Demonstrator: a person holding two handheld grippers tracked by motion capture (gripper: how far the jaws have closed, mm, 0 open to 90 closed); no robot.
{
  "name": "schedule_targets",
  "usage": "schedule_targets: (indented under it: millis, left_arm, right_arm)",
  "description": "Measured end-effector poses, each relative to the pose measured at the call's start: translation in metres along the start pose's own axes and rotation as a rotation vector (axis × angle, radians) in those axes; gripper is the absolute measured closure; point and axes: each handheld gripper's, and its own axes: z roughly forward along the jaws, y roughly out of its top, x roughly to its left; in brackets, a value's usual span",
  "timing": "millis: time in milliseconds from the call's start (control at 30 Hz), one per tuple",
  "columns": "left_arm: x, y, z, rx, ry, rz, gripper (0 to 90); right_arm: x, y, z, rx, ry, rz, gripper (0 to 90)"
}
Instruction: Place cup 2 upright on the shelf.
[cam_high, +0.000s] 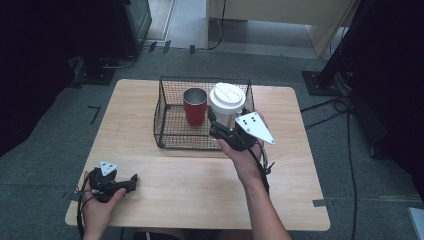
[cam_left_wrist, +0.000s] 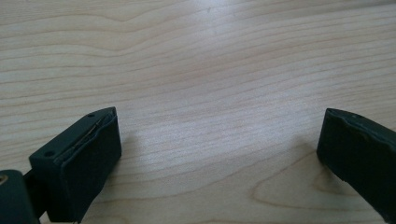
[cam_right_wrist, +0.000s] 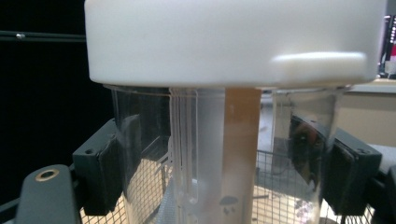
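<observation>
Clear plastic cup (cam_high: 226, 111) with a white lid (cam_high: 227, 96), held upright in the right gripper (cam_high: 220, 131), whose jaws were clamped on the cup's wall from both sides below the lid; in the right gripper view the cup (cam_right_wrist: 219, 154) showed a tan vertical strip and a small dark mark low on its wall, too small to read. The cup stood over the right part of a black wire basket (cam_high: 167, 135) on the wooden tabletop (cam_high: 200, 185). Inside the basket, just left of the cup, stood a red tumbler (cam_high: 195, 106) with a metal rim, upright, no writing legible. Left gripper (cam_high: 131, 181) rested at the tabletop's near left corner, jaws wide apart with bare wood (cam_left_wrist: 210, 93) between them.
</observation>
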Motion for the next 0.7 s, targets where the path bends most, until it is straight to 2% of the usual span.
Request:
schedule_targets:
  millis: [67,133,300,433,533,700]
  left_arm:
    - [0.000,0.000,0.000,0.000,0.000,0.000,0.5]
    - [0.000,0.000,0.000,-0.001,-0.001,0.001,0.5]
    - [0.000,0.000,0.000,-0.001,-0.001,0.001,0.5]
    - [0.000,0.000,0.000,0.000,-0.001,0.001,0.6]
    - [0.000,0.000,0.000,-0.001,-0.001,0.001,0.5]
    - [0.000,0.000,0.000,-0.001,-0.001,0.001,0.5]
  right_arm:
    - [0.000,0.000,0.004,0.001,-0.007,-0.010,16.6]
    - [0.001,-0.001,0.010,-0.003,-0.049,-0.036,16.6]
    - [-0.002,-0.006,0.023,0.014,-0.078,-0.045,16.6]
    - [-0.006,-0.010,0.031,0.009,-0.077,-0.037,16.6]
    - [-0.011,-0.015,0.037,-0.015,-0.082,-0.031,16.6]
    - [-0.021,-0.020,0.046,-0.014,-0.056,-0.002,16.6]
